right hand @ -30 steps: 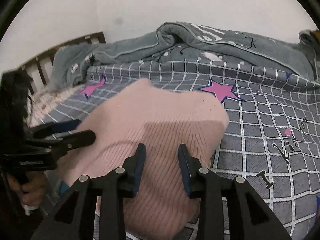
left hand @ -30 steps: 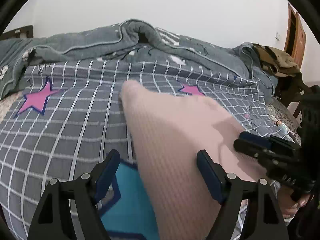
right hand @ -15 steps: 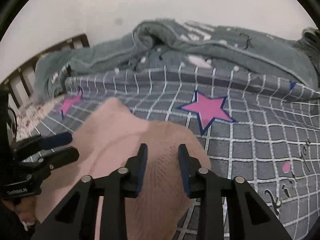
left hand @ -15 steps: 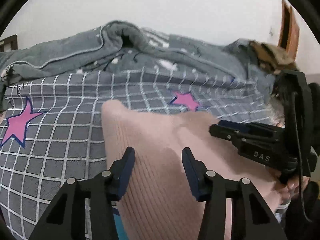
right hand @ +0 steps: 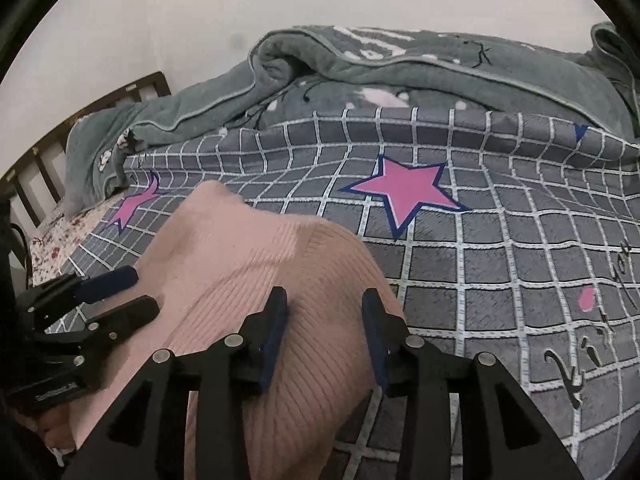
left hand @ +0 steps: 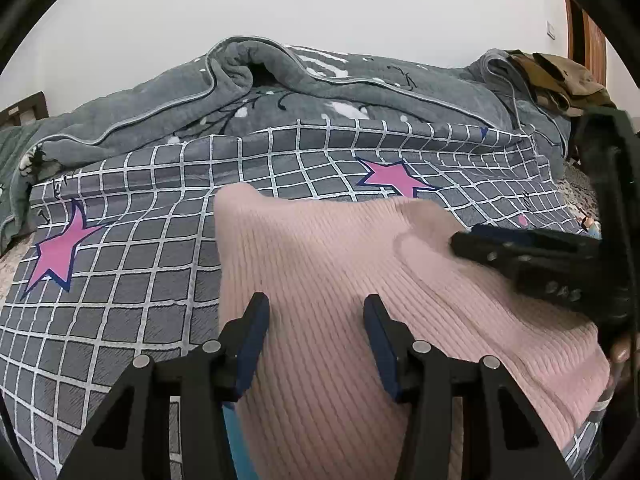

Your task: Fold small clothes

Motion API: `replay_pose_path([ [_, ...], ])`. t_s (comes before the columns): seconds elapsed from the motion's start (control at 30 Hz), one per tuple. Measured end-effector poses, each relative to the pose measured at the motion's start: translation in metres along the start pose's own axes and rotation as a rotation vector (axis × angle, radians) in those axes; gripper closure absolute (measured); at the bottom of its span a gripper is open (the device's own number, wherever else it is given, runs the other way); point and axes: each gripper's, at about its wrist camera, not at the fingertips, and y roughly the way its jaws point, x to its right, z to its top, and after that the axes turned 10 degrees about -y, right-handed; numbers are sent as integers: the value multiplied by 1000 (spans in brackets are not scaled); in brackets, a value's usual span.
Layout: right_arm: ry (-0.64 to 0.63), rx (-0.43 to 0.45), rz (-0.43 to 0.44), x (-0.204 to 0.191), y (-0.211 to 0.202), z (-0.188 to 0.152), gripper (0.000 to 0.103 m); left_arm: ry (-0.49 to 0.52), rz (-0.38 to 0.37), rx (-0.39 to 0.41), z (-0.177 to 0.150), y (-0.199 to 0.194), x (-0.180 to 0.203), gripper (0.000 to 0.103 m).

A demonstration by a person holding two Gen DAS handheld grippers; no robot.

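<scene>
Lying on the grey checked bedsheet point(left hand: 132, 280) of the bed is a pink ribbed sweater point(left hand: 320, 264), one corner reaching toward the rumpled grey blanket point(left hand: 280, 92). The left hand-held gripper point(left hand: 316, 312) sits over its near edge, jaws parted after just opening a little, knit between them but not pinched. The right hand-held gripper point(right hand: 324, 312) has likewise just been opening, its blue pads apart over the sweater's right side, released. Pink stars point(right hand: 404, 196) dot the sheet.
</scene>
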Motion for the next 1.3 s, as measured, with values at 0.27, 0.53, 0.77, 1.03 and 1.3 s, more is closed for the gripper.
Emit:
replay_pose_path([
  [0.27, -4, 125, 35, -19, -65, -24, 65, -51, -46, 2, -17, -28, -4, 30],
  [0.53, -28, -15, -73, -55, -87, -81, 65, -119, -29, -57, -54, -62, -5, 29],
  [0.77, 72, -32, -147, -50, -143, -95, 65, -170, 8, -74, -75, -114, -9, 29],
  [1.03, 117, -12, -196, -60, -222, -100, 58, -160, 49, 14, -67, -191, 15, 18],
  [1.3, 85, 49, -230, -84, -280, -100, 13, -119, 101, 72, -74, -247, 47, 14],
])
